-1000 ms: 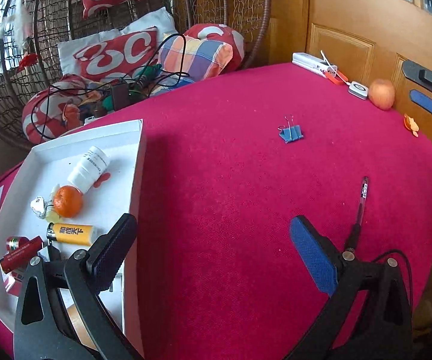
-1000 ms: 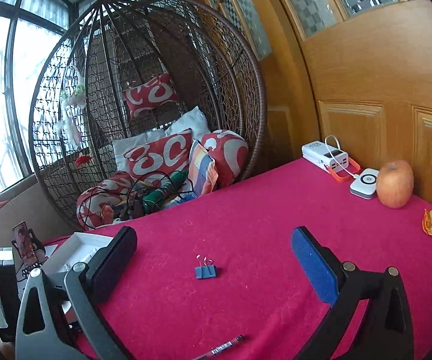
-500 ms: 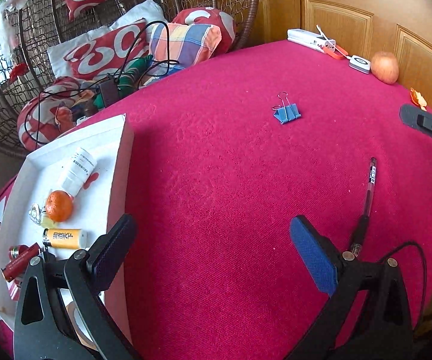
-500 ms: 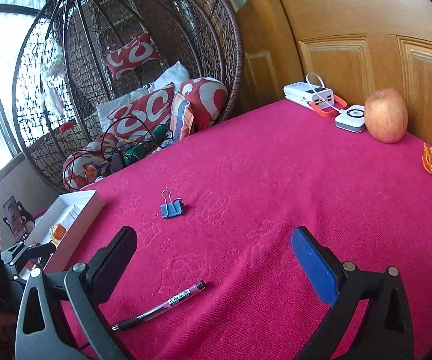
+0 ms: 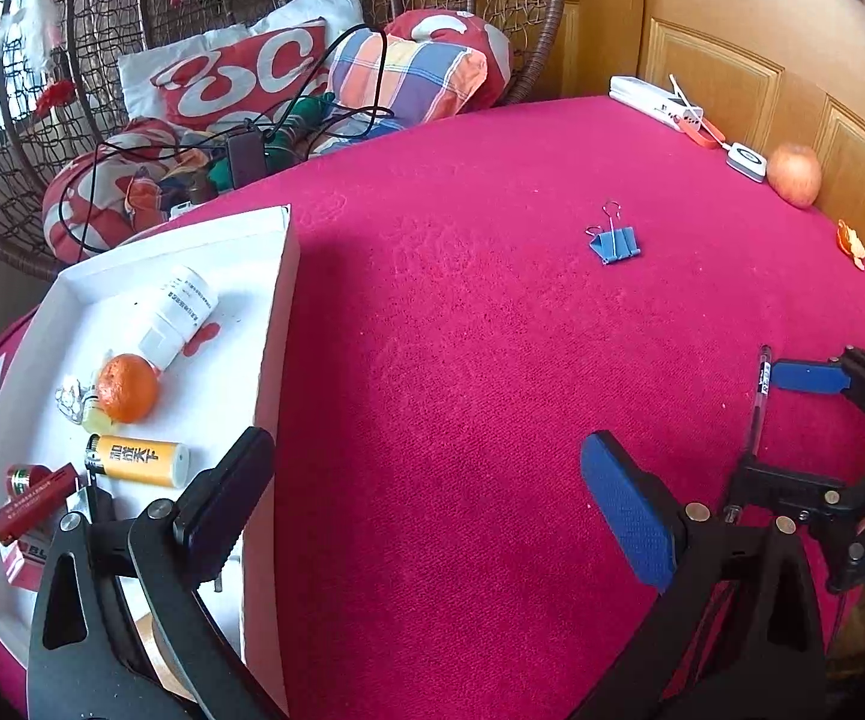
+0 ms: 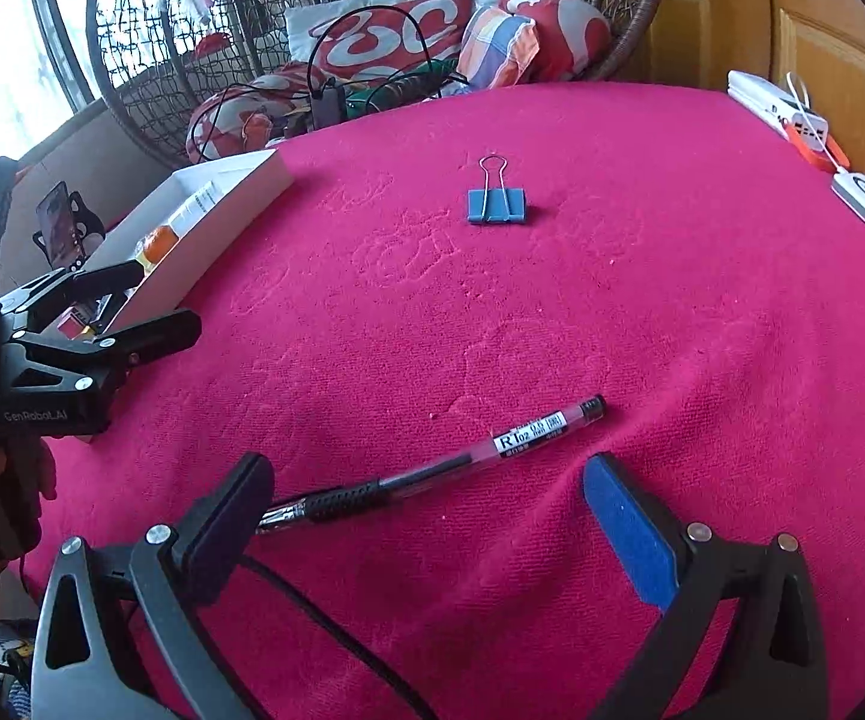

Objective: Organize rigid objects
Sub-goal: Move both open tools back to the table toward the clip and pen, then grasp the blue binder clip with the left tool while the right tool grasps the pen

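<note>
Right tongs (image 6: 426, 507) agape (astride pen (image 6: 432, 468))

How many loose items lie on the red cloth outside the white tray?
2 in the middle: a pen between the right claw's open fingers, and a blue binder clip farther away. Others sit at the far edge.

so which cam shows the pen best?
Right wrist: the pen lies whole and close between the open right gripper fingers, label legible. Left wrist shows it small at the edge, partly hidden.
</note>
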A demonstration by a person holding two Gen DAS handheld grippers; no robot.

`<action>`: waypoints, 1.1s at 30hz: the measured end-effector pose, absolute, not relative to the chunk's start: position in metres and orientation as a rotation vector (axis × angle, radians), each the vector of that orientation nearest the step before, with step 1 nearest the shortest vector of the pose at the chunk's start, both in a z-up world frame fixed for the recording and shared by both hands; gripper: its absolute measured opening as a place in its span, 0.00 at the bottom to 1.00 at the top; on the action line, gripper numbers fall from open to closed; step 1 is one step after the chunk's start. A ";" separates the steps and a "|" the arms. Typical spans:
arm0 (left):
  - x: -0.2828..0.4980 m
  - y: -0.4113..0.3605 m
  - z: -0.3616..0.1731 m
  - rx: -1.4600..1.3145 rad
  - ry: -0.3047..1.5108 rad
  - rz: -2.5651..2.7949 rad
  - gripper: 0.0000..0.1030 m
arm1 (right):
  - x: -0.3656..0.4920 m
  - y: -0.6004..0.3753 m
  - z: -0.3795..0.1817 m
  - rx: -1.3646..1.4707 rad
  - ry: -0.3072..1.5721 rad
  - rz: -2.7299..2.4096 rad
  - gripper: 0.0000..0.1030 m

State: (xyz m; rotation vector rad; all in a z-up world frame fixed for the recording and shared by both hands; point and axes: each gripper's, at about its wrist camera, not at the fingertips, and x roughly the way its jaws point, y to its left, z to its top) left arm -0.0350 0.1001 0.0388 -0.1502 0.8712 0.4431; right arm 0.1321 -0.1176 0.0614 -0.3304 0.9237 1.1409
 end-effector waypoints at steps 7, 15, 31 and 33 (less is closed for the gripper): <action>0.033 0.119 0.041 -0.252 0.887 0.345 1.00 | 0.141 -0.108 0.060 -0.256 0.902 1.147 1.00; 0.131 0.086 0.023 -0.305 0.957 0.271 1.00 | 0.156 -0.159 0.056 -0.059 0.881 1.145 1.00; 0.100 0.108 0.032 -0.376 0.852 0.327 0.30 | 0.143 -0.145 0.059 -0.171 0.860 1.097 0.99; 0.080 0.115 0.039 -0.393 0.816 0.333 0.30 | 0.135 -0.140 0.059 -0.218 0.865 1.105 0.97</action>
